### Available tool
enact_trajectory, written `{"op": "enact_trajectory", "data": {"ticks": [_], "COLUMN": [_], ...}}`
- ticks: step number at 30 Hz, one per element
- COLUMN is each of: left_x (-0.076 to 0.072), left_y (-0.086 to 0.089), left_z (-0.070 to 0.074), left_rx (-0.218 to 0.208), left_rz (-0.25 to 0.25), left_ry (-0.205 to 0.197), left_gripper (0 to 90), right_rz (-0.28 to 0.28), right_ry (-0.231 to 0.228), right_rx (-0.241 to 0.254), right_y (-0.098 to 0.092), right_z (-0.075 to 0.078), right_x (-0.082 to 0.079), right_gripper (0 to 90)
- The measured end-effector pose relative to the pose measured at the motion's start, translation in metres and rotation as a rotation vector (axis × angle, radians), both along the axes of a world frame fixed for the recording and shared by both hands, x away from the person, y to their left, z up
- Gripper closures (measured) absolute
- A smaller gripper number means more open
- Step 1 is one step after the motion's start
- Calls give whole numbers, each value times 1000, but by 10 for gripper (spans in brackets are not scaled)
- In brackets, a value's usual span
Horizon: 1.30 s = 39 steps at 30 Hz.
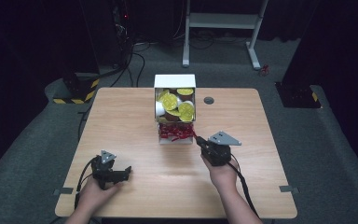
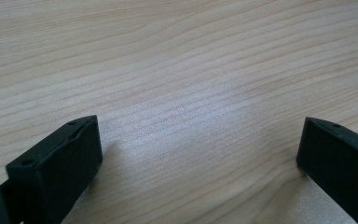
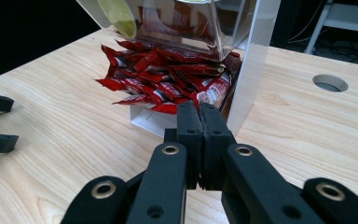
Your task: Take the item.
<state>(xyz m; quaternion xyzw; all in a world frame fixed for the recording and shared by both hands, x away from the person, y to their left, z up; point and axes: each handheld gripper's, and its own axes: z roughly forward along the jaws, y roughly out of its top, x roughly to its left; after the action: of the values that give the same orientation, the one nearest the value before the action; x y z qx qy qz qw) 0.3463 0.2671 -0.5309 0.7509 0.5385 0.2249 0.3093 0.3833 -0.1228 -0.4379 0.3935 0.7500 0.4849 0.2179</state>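
Wooden table (image 1: 135, 140), pale grain, bare over most of its near half. A white dispenser box (image 1: 175, 108) stands at mid-table toward the far edge. Its upper bin holds white cups with yellow lids (image 1: 172, 101). Its low front tray holds a heap of red sachets (image 1: 176, 132), some spilling over the tray lip.

Right gripper (image 1: 199, 140): held just at the right front corner of the tray. Its jaws are pressed together, tips touching or nearly touching the nearest red sachet (image 3: 205, 93). From the right gripper view I cannot tell whether a sachet edge is pinched between them. The clear bin wall (image 3: 254, 56) rises just right of the tips and the bin floor overhangs the sachets, so the approach is tight from above and from the right.

Left gripper (image 1: 126, 171): rests low on the table near the front left, well apart from the box. Jaws spread wide with bare wood between them in the left gripper view.

A round cable hole (image 1: 209, 100) lies right of the box. Open table on both sides of the dispenser; grey floor beyond the edges.
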Motion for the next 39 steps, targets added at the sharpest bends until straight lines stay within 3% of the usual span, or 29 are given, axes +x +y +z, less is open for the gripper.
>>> {"op": "enact_trajectory", "data": {"ticks": [6,11,26,39], "left_x": [0,0,0,0], "left_y": [0,0,0,0], "left_z": [0,0,0,0], "left_rx": [0,-1,-3,-2], "left_rz": [0,-2,0,1], "left_ry": [0,0,-4,-5], "left_gripper": [4,4,7,7], "right_rz": [8,9,5,4], "right_ry": [-8,-31,-80,-101], "right_rx": [16,1,92,103], "right_y": [-3,-4,-12,-25], "right_z": [0,-1,-10,-8], "right_x": [-6,-13,-33,-48], "right_gripper": [890,889,891,892]}}
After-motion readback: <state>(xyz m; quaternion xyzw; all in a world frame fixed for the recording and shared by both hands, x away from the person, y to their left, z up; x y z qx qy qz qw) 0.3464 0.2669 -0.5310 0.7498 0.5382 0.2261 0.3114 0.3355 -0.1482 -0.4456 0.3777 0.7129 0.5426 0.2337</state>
